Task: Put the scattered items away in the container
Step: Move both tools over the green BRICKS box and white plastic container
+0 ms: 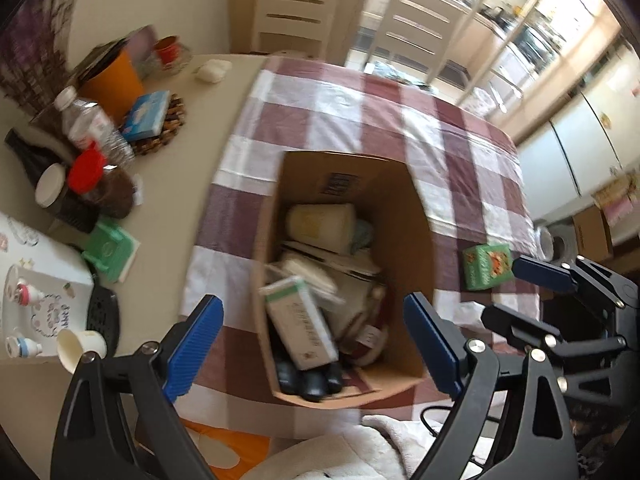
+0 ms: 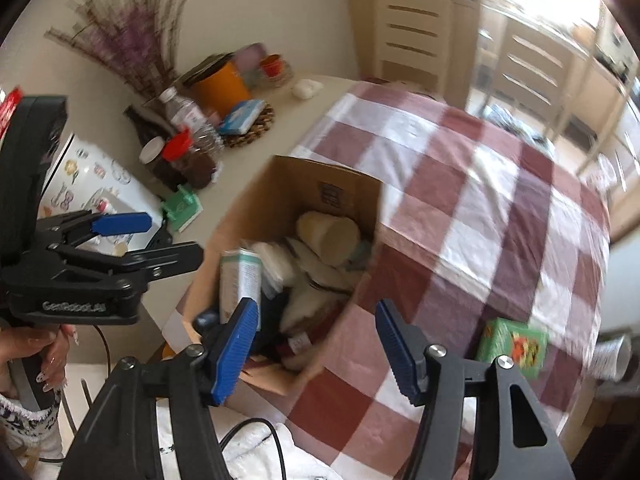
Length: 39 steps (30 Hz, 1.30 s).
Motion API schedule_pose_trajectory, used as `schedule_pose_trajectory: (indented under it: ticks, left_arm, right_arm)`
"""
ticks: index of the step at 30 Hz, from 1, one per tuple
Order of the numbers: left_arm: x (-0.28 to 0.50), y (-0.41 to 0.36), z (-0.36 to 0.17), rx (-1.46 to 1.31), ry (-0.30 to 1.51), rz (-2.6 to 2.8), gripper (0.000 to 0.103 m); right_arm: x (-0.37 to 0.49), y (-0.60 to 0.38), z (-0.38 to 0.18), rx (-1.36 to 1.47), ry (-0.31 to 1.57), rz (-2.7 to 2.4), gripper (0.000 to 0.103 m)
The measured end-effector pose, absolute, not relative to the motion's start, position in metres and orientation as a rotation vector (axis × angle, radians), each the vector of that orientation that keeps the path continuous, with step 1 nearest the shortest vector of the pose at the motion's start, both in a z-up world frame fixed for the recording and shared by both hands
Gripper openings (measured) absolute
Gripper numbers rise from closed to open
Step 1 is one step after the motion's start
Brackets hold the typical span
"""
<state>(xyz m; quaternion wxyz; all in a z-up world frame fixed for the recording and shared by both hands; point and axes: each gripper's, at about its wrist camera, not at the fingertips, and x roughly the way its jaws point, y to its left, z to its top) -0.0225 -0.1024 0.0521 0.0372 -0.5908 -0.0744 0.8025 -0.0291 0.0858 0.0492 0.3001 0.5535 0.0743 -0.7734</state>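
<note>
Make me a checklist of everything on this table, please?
Surface: checked cloth over a beige table.
Job's things: box holds a green-white carton, a cup and more; green box lies outside on the cloth.
Clutter: bottle, jars, orange tin, blue pack on the table's left.
Grippers: left gripper open, empty; right gripper open, empty.
Cables: black cable near the white fabric.
Surroundings: drawers, window.

box (image 1: 400,216) packed, cloth (image 1: 360,96) behind clear
</note>
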Motion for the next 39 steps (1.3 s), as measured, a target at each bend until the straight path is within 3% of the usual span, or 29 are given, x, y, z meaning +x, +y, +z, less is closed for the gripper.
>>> schedule_pose_trajectory:
  ticks: [6,13,19,25,27,30,34,39]
  left_arm:
    - [-0.021,-0.029,0.048,-1.777,-0.12,2.352,0.093]
    - [-0.016,0.068,0.028,-1.748,-0.009,2.201,0.093]
    - [-0.015,0.128,-0.018,-1.81,-0.027,2.068,0.093]
    - [-0.02,0.157,-0.079,-2.006,-0.317,1.958,0.093]
    - [-0.023,0.158,-0.098,-2.07,-0.495,1.937,0.093]
    - [-0.026,0.155,-0.12,-2.132,-0.688,1.973,0.093]
    - [-0.028,0.163,-0.145,-2.222,-0.76,1.99,0.093]
    - [-0.024,0.175,-0.174,-2.3,-0.831,1.966,0.093]
  right_arm:
    - [-0.028,0.167,0.031,1.575,0.105,-2.139,0.063]
    - [-0.017,0.248,0.012,1.612,0.164,-2.236,0.063]
    - [-0.023,0.301,-0.001,1.662,0.204,-2.263,0.063]
    - [-0.035,0.33,-0.009,1.633,0.437,-2.265,0.063]
    - [-0.041,0.334,-0.012,1.611,0.478,-2.258,0.063]
    - [-0.057,0.337,-0.019,1.599,0.457,-2.244,0.063]
    - [-0.076,0.331,-0.027,1.509,0.431,-2.178,0.063]
    - [-0.086,0.294,-0.056,1.315,0.822,-1.917,0.063]
